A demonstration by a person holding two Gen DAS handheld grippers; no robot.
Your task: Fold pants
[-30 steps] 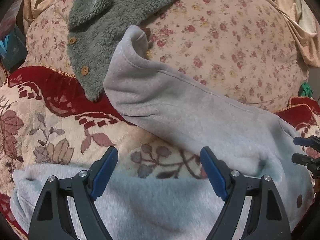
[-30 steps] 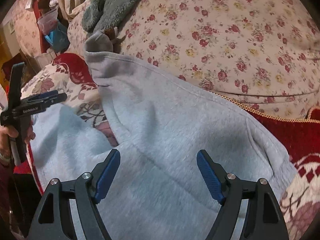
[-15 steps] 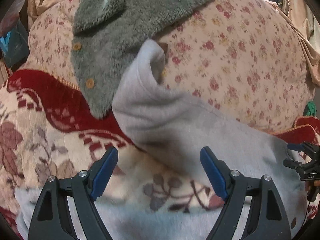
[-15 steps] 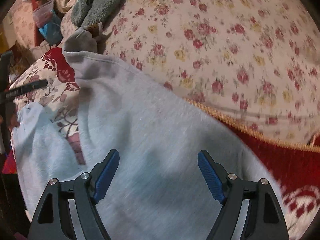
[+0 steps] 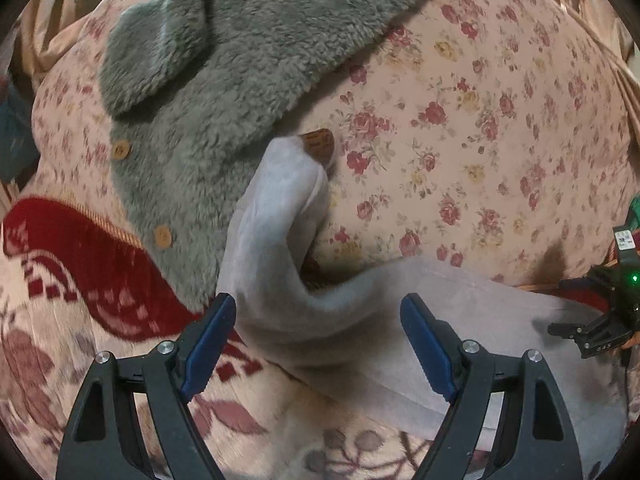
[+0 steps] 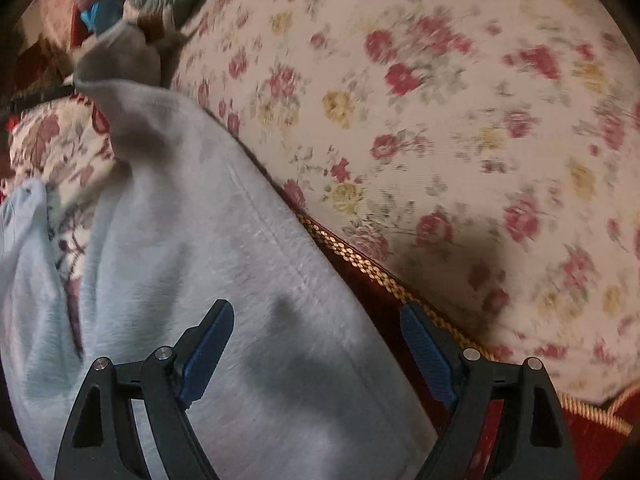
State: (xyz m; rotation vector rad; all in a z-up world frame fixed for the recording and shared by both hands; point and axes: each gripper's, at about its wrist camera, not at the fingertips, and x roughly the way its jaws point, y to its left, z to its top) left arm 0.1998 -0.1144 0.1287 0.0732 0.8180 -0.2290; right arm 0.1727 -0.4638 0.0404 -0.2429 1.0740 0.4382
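Two wrist views look down along black claws with blue pads onto soft furnishings.

In the left wrist view, the left claw [image 5: 318, 354] hangs released, its jaws wide apart and gripping nothing. Light grey pants [image 5: 360, 320] lie below it on a red and cream leaf-patterned blanket [image 5: 100, 280]. One leg runs away from the camera, and its cuffed end curls up against a floral-print cushion [image 5: 480, 120]. A small brown tag [image 5: 320, 145] peeks out just behind that cuff. A fuzzy grey-green garment [image 5: 240, 80] with wooden buttons drapes over the cushion, beside the leg end. At the far right edge the other claw shows in part (a green light glows on its body).

In the right wrist view, which is motion-blurred, the right claw [image 6: 318, 350] is empty and its jaws are opening. The pants [image 6: 240, 280] fill the lower left, and their fabric lies beneath the left pad. The right pad sits over the blanket's gold braided edge [image 6: 360, 264]. The floral cushion [image 6: 440, 120] fills the upper right.
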